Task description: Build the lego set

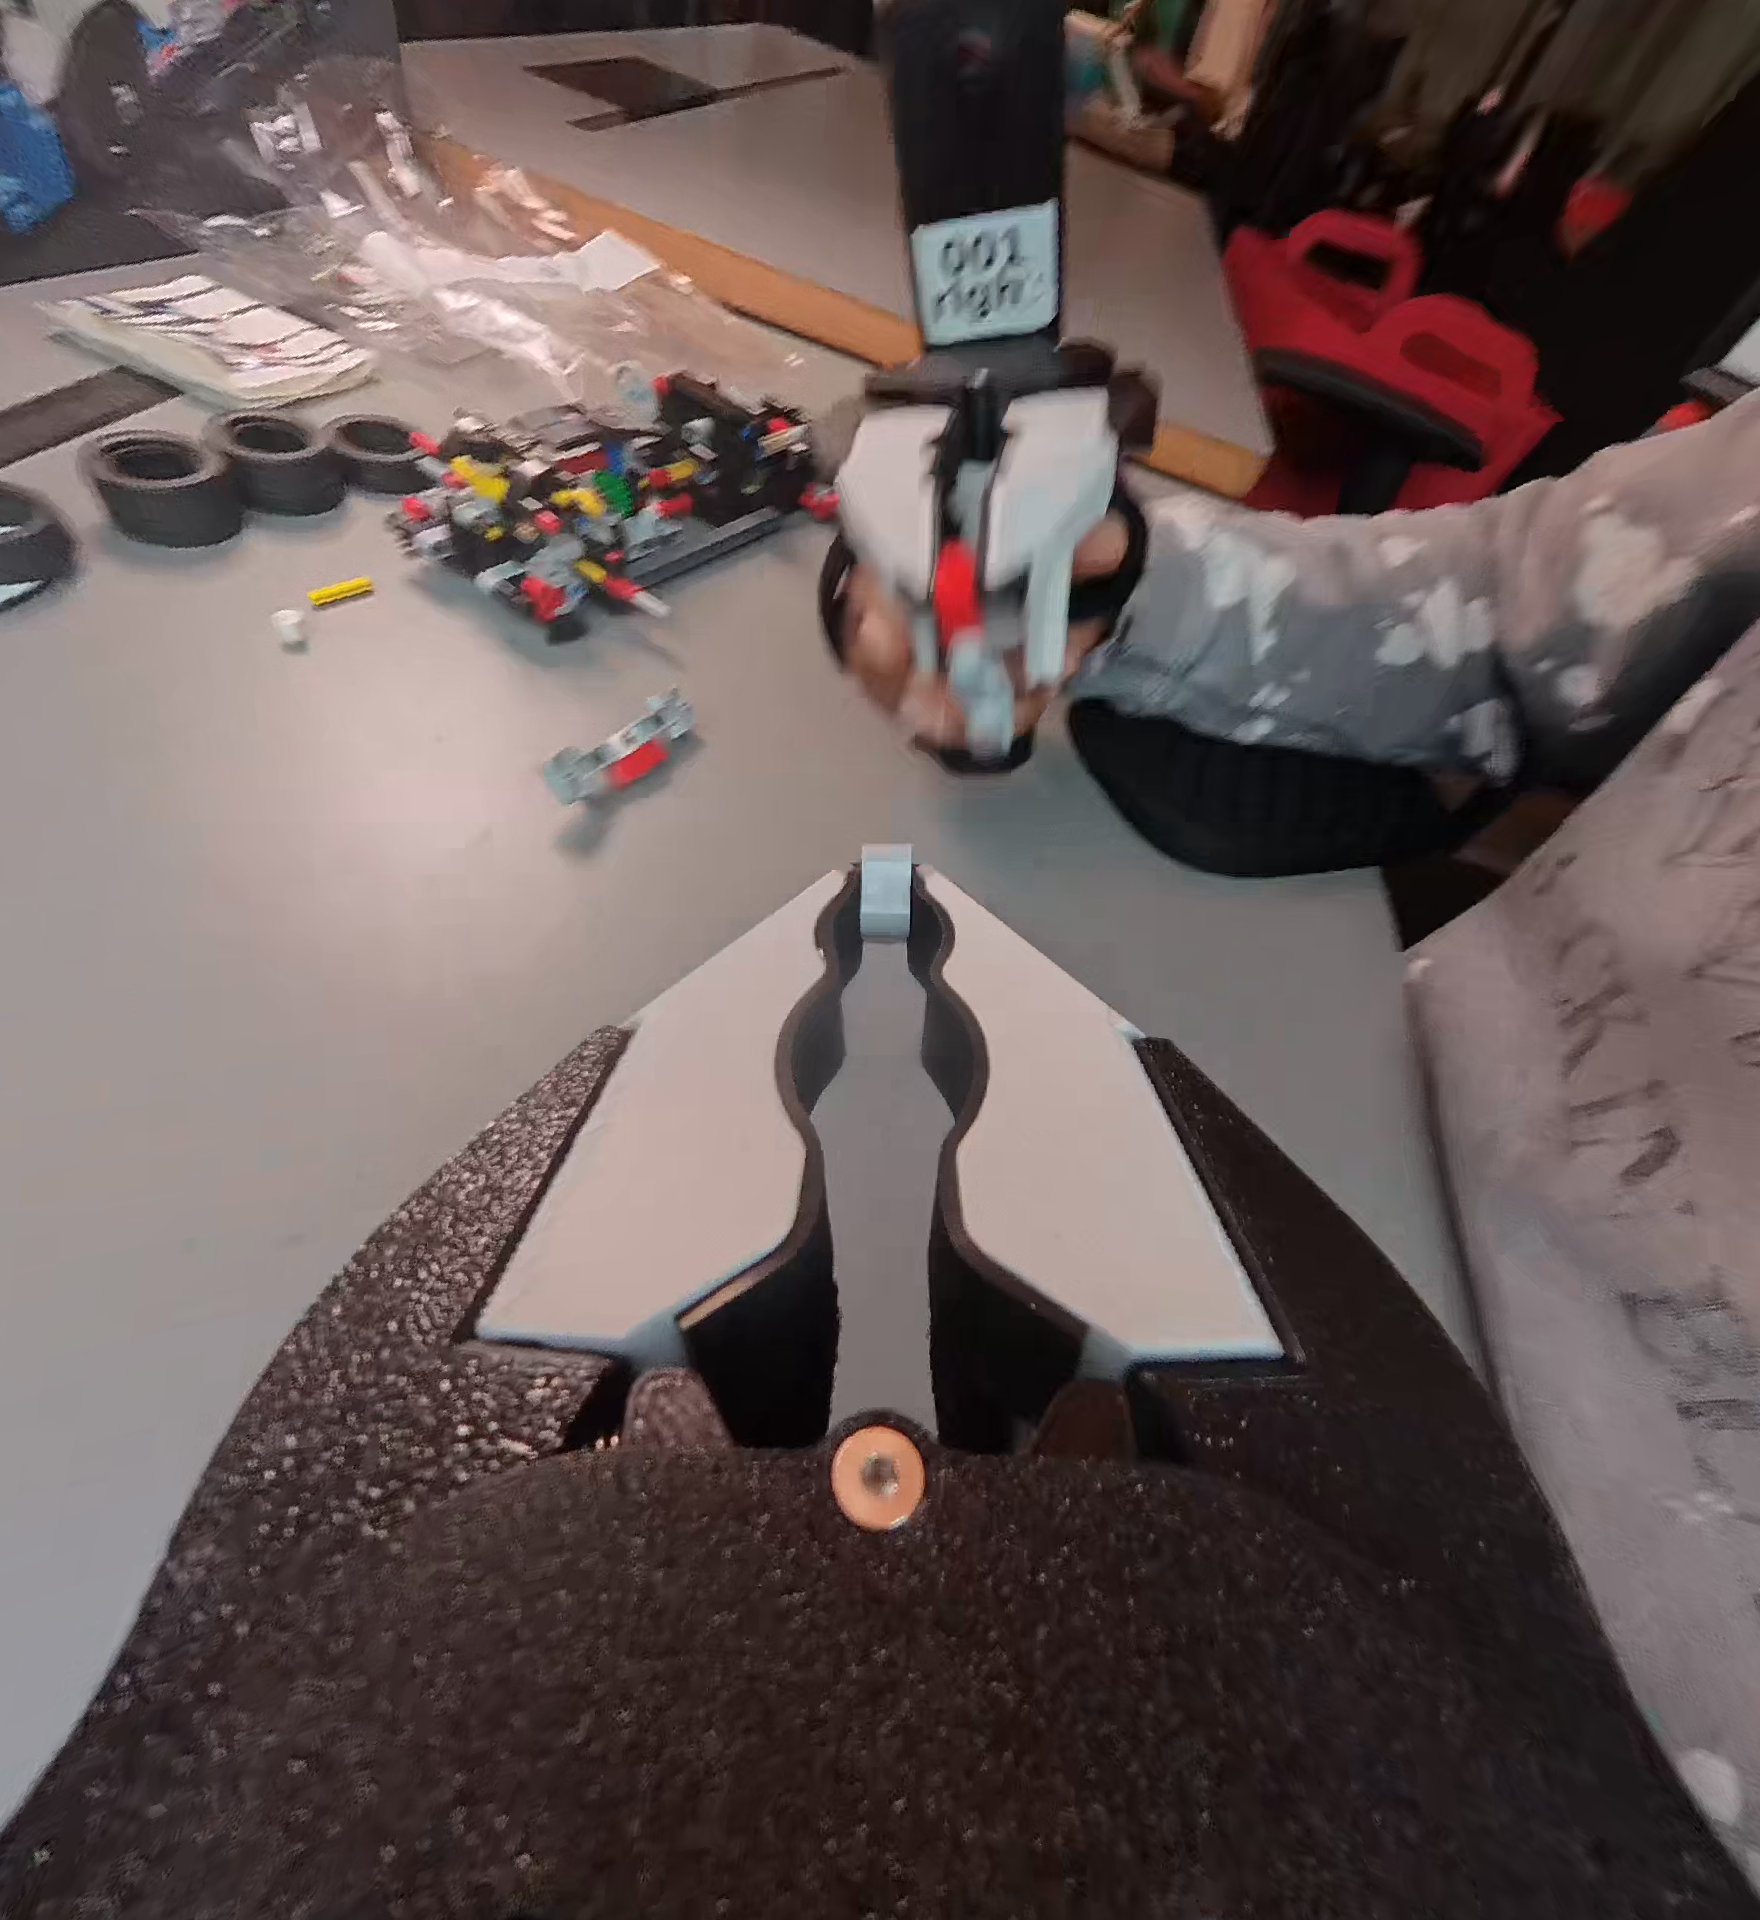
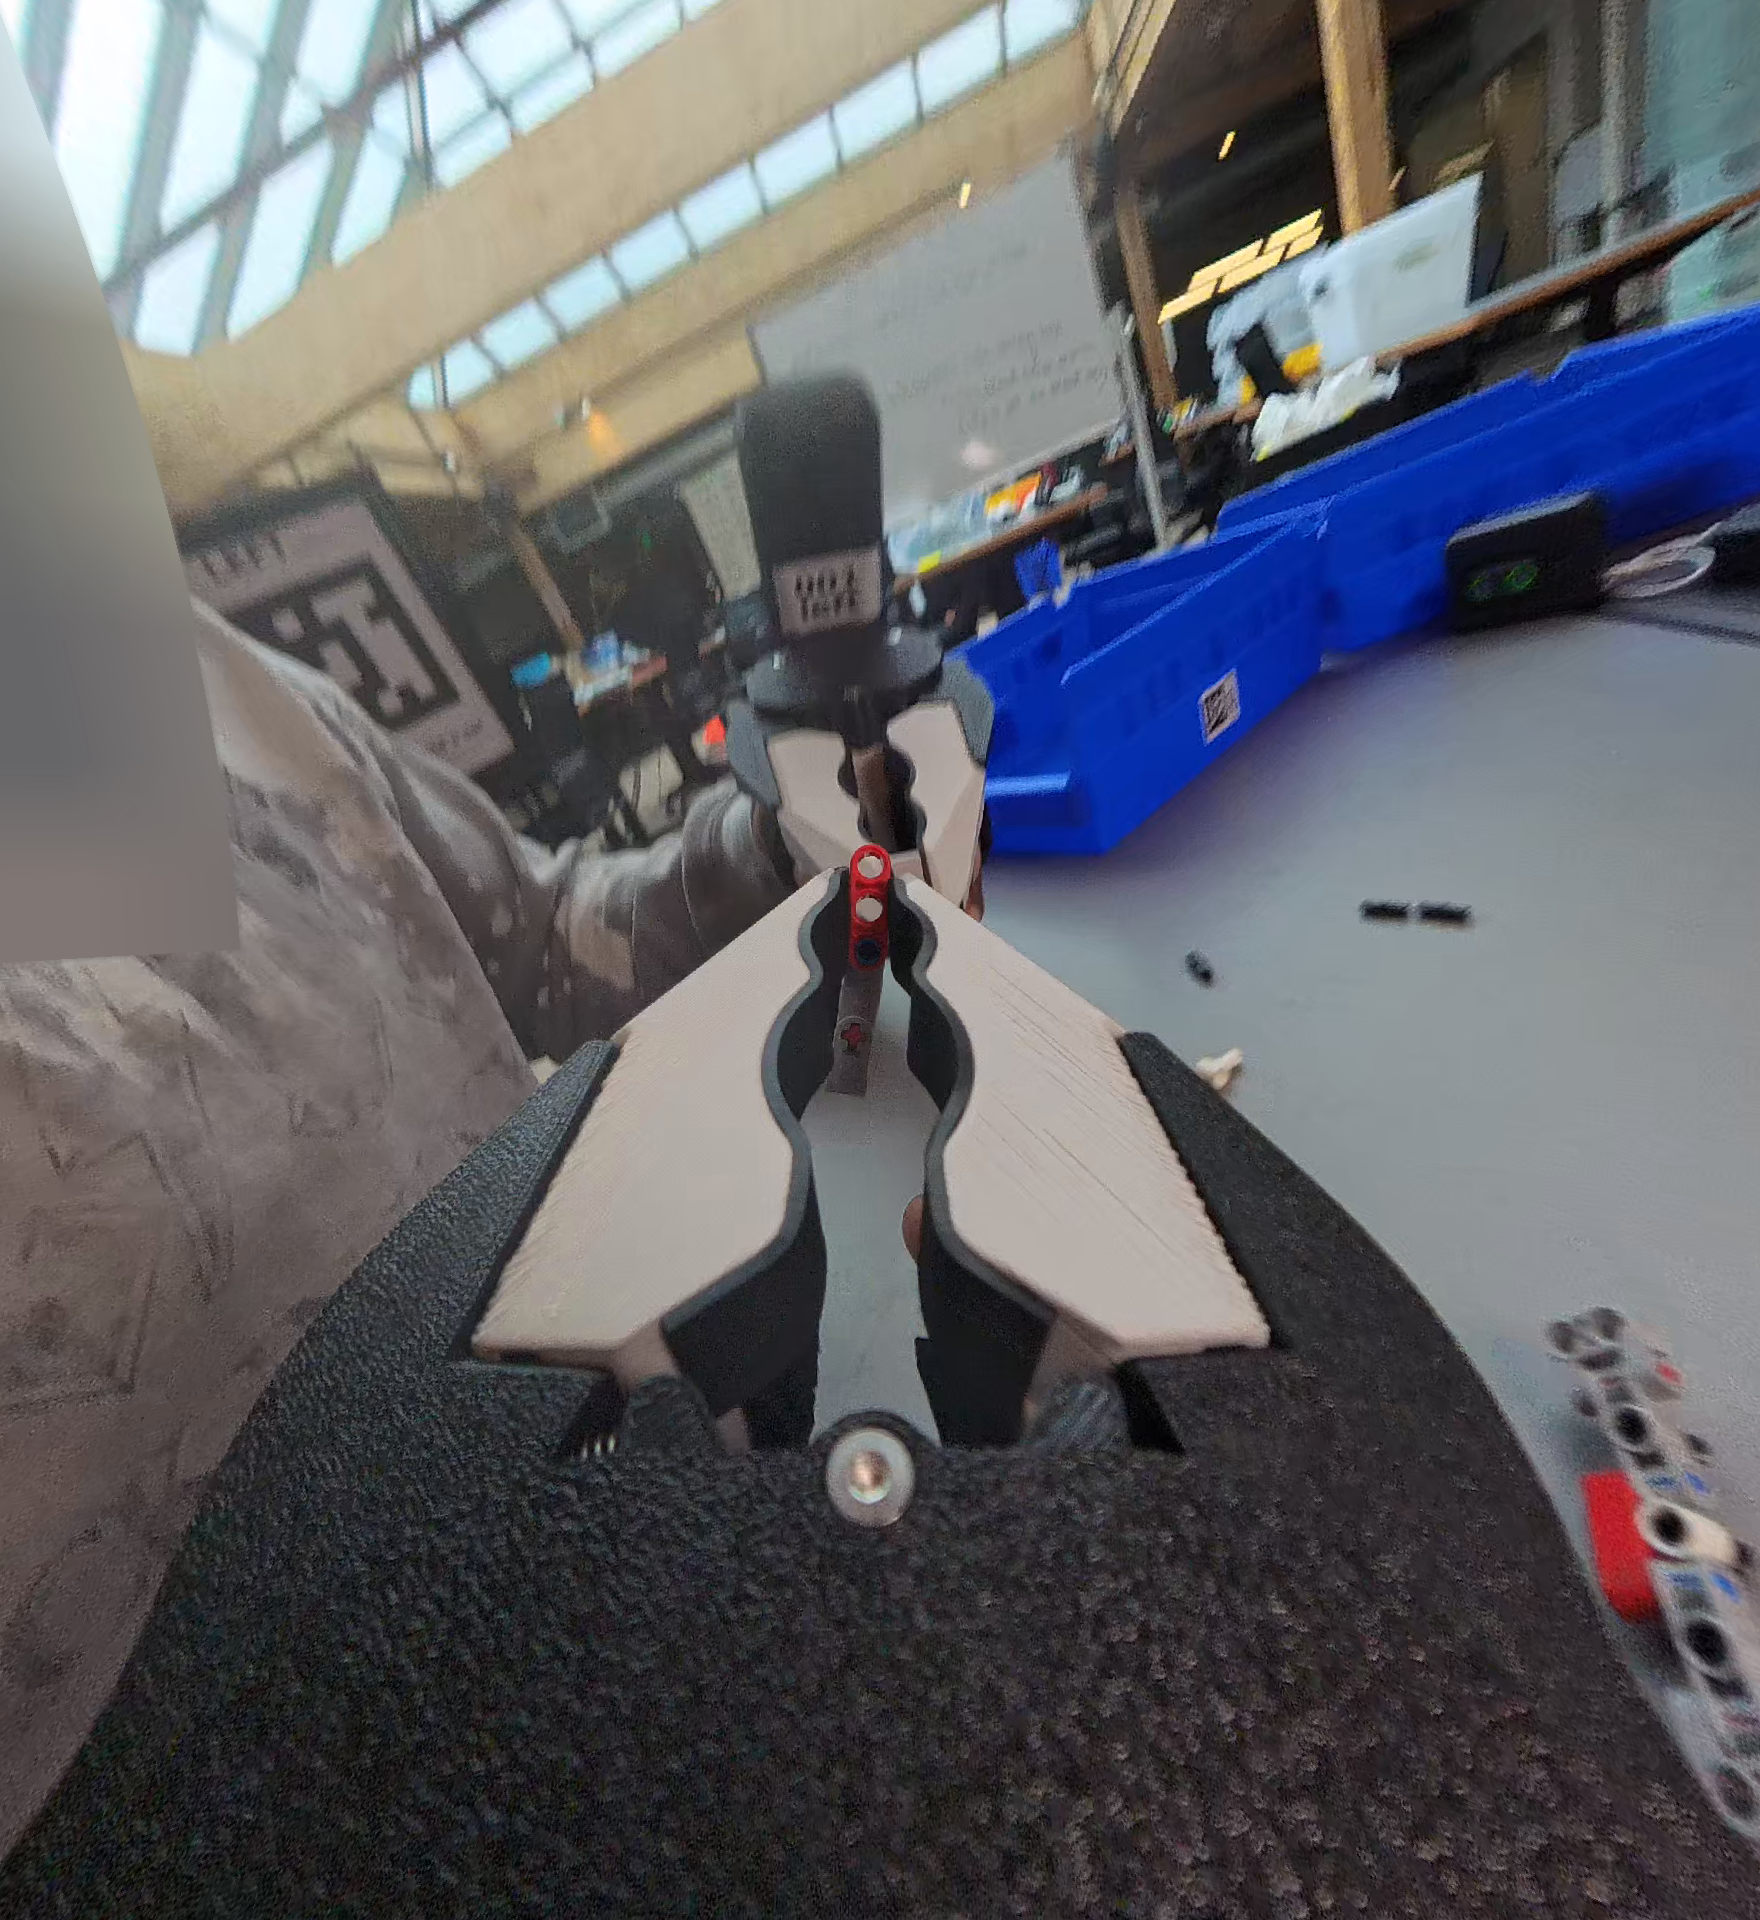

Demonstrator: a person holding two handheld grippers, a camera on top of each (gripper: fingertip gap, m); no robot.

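My left gripper point(image 1: 884, 878) is shut on a small light grey piece point(image 1: 884, 904) and holds it above the grey table point(image 1: 232, 935). My right gripper point(image 2: 868, 883) is shut on a thin red beam point(image 2: 868, 904) with a grey part point(image 2: 852, 1044) hanging under it. The two grippers face each other, tips a short way apart; the right one also shows in the left wrist view point(image 1: 964, 665), the left one in the right wrist view point(image 2: 881, 821). The part-built lego chassis point(image 1: 606, 499) lies on the table at the back left. A small grey and red sub-assembly point(image 1: 621, 748) lies in front of it.
Several black tyres point(image 1: 169, 488) stand left of the chassis. A yellow pin point(image 1: 341, 592) and a white piece point(image 1: 289, 627) lie loose. Clear plastic bags point(image 1: 419, 239) and a sheet point(image 1: 221, 338) are behind. Blue bins point(image 2: 1271, 644) and small black pins point(image 2: 1416, 912) are on the table.
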